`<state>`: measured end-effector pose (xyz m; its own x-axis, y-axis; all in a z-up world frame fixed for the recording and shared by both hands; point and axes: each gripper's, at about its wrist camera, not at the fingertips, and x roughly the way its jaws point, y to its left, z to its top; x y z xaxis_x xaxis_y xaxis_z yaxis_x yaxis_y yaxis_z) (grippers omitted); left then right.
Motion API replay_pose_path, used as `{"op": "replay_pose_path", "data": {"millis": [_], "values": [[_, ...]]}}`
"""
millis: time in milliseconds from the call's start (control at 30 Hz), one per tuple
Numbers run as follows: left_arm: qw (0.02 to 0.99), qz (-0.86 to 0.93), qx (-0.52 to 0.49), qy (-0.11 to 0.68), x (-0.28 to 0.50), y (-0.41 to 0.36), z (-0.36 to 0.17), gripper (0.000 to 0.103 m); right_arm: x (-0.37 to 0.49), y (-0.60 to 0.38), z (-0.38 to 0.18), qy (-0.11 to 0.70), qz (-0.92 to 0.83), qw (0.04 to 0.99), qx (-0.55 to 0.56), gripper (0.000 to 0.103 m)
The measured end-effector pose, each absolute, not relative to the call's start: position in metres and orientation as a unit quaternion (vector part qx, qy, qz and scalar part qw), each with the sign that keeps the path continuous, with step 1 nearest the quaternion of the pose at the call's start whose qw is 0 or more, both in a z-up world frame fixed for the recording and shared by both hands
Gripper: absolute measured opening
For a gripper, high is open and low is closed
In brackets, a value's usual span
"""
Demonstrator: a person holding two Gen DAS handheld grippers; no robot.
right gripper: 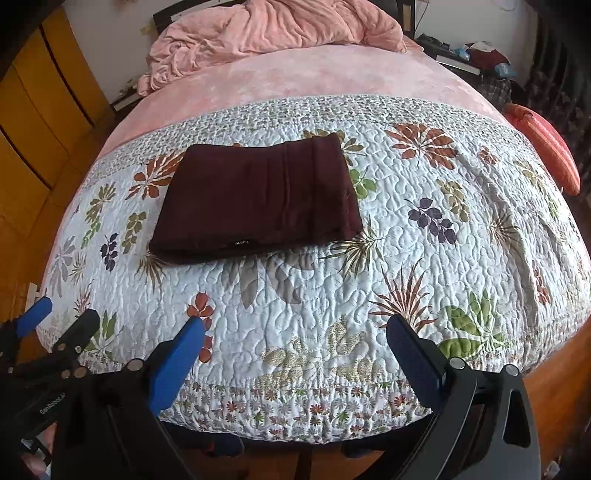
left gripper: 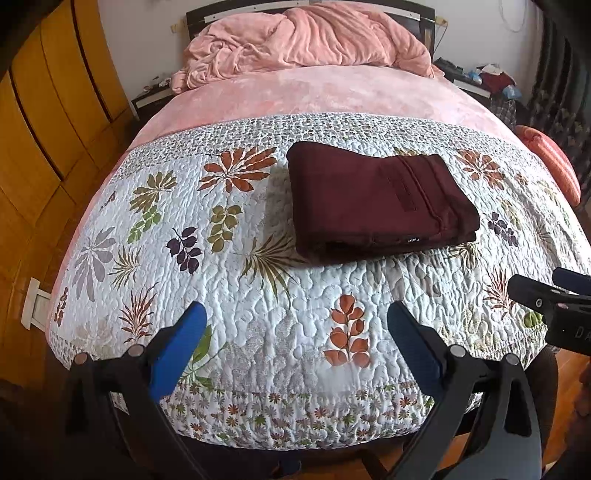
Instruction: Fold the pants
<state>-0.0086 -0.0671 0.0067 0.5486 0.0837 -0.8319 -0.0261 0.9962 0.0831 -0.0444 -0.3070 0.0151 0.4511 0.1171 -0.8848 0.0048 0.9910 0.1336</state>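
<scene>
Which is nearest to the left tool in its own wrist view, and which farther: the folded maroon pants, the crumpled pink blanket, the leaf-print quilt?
1. Leaf-print quilt: directly under and ahead of the open left tool, at the bed's foot.
2. Folded maroon pants: mid-bed on the quilt, slightly right of centre.
3. Crumpled pink blanket: heaped at the headboard, farthest back.

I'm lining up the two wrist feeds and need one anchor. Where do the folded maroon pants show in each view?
Left wrist view: the folded maroon pants lie right of centre, in the upper middle, on the floral quilt.
Right wrist view: the pants lie left of centre, in the upper middle, on the same quilt.
Shared landmark: the crumpled pink blanket at the head of the bed, top of both pictures.
</scene>
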Motion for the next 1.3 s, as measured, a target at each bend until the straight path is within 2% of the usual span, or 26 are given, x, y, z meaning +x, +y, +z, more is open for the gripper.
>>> {"op": "replay_pose_path", "data": {"millis": [1300], "values": [[0.873,0.033,0.020,0.487,-0.0077,-0.0657,-0.0030,0.098,-0.0435,-0.3043,0.0087,0.533,0.038,0.844,0.055,0.099]]}}
